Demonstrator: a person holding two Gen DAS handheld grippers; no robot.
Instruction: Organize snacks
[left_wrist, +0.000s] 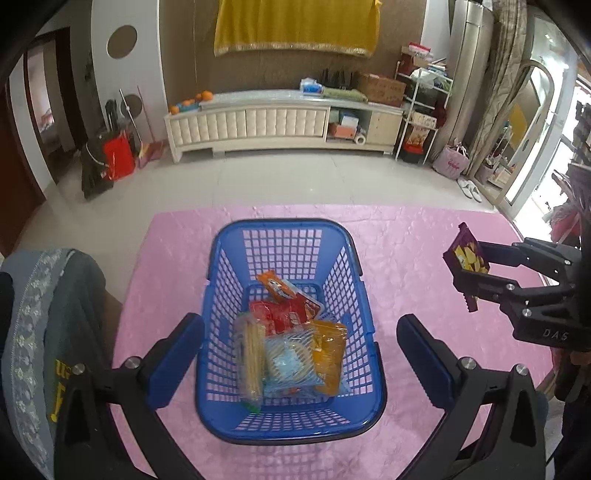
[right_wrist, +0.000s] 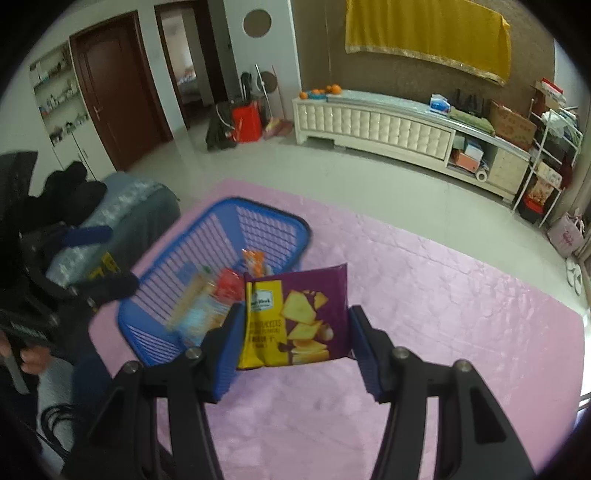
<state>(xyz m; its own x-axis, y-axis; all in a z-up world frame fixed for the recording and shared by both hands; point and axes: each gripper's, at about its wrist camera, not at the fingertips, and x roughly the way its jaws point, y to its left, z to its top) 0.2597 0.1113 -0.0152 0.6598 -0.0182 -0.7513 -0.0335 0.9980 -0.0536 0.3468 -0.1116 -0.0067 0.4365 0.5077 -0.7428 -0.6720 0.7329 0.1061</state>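
Observation:
A blue plastic basket (left_wrist: 284, 223) stands on the pink tablecloth (left_wrist: 406, 240) and holds several snack packs: an orange one (left_wrist: 277, 286), a red one (left_wrist: 280, 314), a biscuit pack (left_wrist: 253, 354) and a pale blue one (left_wrist: 291, 362). My left gripper (left_wrist: 301, 354) hovers above the basket, open, with nothing between its pads. To the right of the basket my right gripper (right_wrist: 297, 332) is shut on a purple and yellow snack bag (right_wrist: 299, 314), held in the air above the cloth. The left wrist view also shows this bag (left_wrist: 465, 256), level with the basket's right side.
A grey patterned cloth over a seat (left_wrist: 44, 314) lies left of the table. Pink cloth (right_wrist: 443, 295) stretches right of the basket (right_wrist: 258, 206). A person's hand (right_wrist: 33, 360) grips the left tool. A white cabinet (left_wrist: 258, 122) stands across the floor.

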